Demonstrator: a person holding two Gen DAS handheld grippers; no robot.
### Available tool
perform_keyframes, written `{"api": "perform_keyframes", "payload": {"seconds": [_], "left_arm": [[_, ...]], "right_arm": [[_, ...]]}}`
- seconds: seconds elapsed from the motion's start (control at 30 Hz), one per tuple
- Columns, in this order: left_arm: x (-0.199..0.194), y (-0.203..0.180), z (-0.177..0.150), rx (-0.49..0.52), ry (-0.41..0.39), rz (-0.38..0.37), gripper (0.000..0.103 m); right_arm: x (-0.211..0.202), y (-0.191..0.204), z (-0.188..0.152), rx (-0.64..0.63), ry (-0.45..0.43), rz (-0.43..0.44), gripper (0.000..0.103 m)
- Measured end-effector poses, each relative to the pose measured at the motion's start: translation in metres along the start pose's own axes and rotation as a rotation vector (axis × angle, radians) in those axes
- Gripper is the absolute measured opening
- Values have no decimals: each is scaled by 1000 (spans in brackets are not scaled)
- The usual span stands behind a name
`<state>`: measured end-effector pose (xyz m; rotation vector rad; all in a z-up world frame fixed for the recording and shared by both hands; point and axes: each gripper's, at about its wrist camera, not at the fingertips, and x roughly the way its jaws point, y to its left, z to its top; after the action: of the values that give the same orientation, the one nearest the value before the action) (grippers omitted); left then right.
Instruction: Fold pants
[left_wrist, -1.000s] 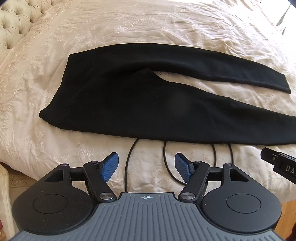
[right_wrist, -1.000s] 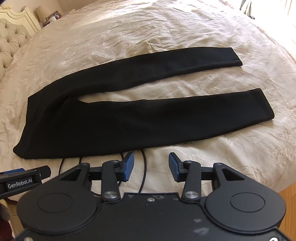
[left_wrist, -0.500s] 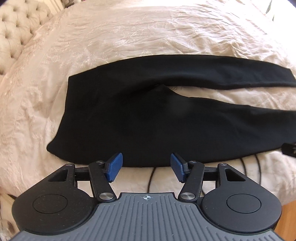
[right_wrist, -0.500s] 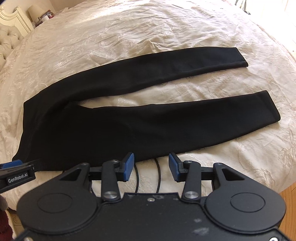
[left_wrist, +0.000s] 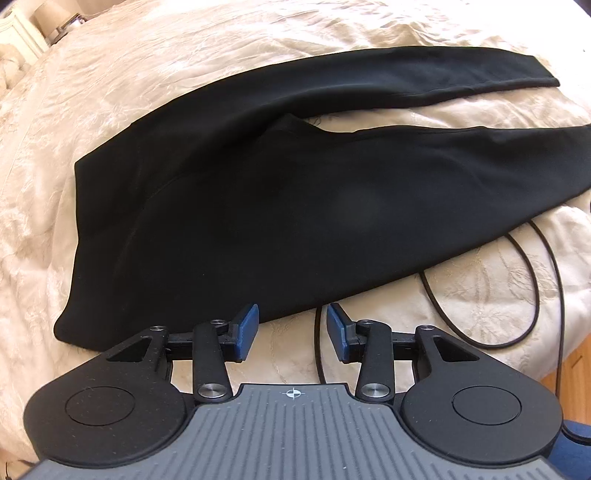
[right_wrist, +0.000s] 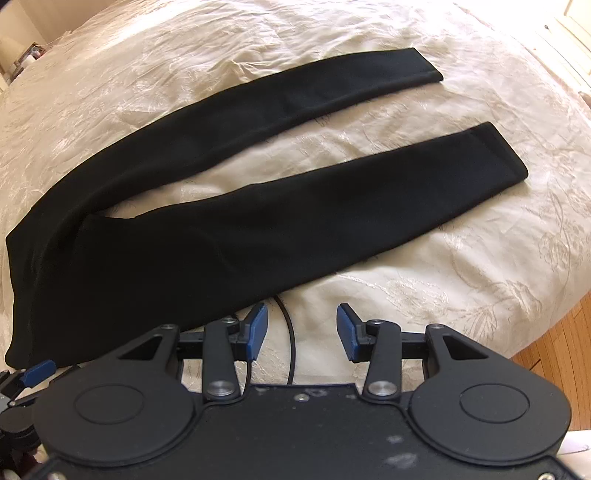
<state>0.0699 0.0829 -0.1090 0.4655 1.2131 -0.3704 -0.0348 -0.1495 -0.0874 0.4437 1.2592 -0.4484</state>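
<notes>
Black soft-knit pants, unfolded, flat on cream embroidered bedspread; no fold made yet.
Long axis runs left to right: waistband at left, both legs parted and ending at right, far leg angling away. Every fold remains, judging by the lie. Left gripper hangs over the near edge at the hip, fingers having just narrowed, nothing between them; right gripper released, empty, over a black cable beside the near leg.

Black pants – cream bedspread, pale floral embroidery – blue claw pads.
</notes>
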Motion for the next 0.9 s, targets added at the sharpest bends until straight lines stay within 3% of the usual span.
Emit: {"api": "perform_keyframes", "payload": {"seconds": [0.17,0.4,0.6,0.9], "left_arm": [[13,10,7,-70,52,-72,40],[19,6,6,-58,37,-62,40],[20,-9,-5,42,-35,-16,32],[32,-33,-10,131,-89,84,32]], "right_arm": [[4,-4,-8,51,28,-26,44],[6,-16,-9,116,27,-35,44],[11,-34,-5,150,-18,-46,44],[35,-76,23,217,-62,-64,44]]}}
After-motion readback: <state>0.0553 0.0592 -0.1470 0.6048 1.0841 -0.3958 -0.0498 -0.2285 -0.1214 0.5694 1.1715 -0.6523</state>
